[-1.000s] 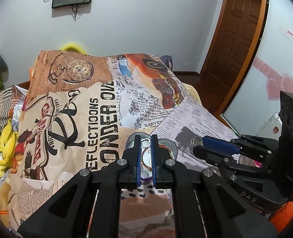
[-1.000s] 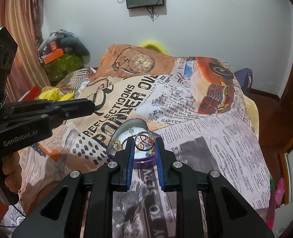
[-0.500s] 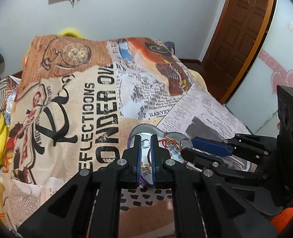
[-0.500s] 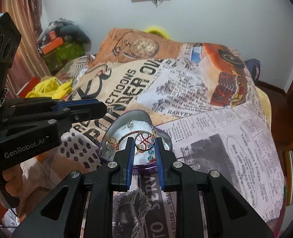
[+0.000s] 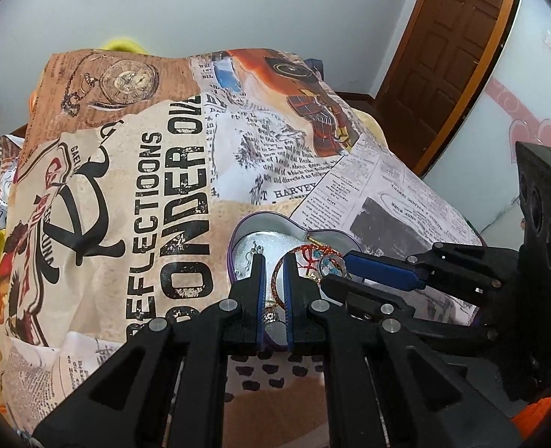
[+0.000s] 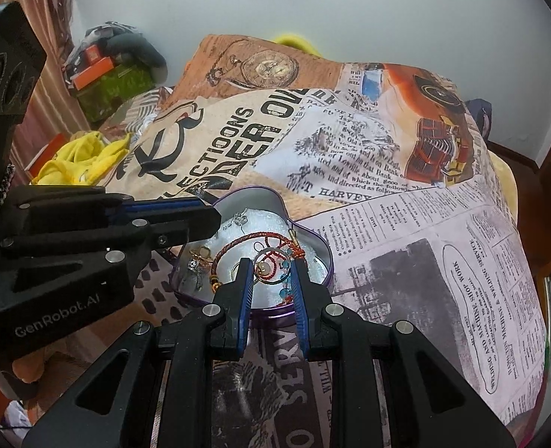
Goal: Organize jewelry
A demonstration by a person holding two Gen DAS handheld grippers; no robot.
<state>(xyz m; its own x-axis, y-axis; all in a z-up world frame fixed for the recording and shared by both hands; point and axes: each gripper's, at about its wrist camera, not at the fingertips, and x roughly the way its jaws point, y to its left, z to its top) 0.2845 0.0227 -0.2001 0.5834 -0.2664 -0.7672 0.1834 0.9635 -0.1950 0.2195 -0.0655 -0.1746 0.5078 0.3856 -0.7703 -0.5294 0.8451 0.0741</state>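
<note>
A purple heart-shaped tin [image 6: 314, 246] with white padding lies open on the printed bedspread; it also shows in the left wrist view [image 5: 238, 231]. Inside are a red braided bracelet [image 6: 245, 240], a silver earring [image 6: 238, 218], a gold charm [image 6: 199, 257] and a round ring earring with red thread and blue beads [image 6: 271, 267]. My right gripper [image 6: 271, 272] is over the tin, jaws narrowly apart on either side of the ring earring; grip unclear. My left gripper [image 5: 274, 263] is over the tin's left part, jaws slightly apart around the bracelet [image 5: 275, 280].
The bedspread [image 6: 406, 224] covers the bed. Yellow cloth [image 6: 81, 156] and boxes [image 6: 96, 71] lie at the left. A brown door [image 5: 454, 48] is at the right. A monitor hangs on the back wall.
Both grippers moved forward and down over the tin. The right gripper carried the ring earring into the tin and its jaws opened a little. The left jaws now stand around the bracelet.
</note>
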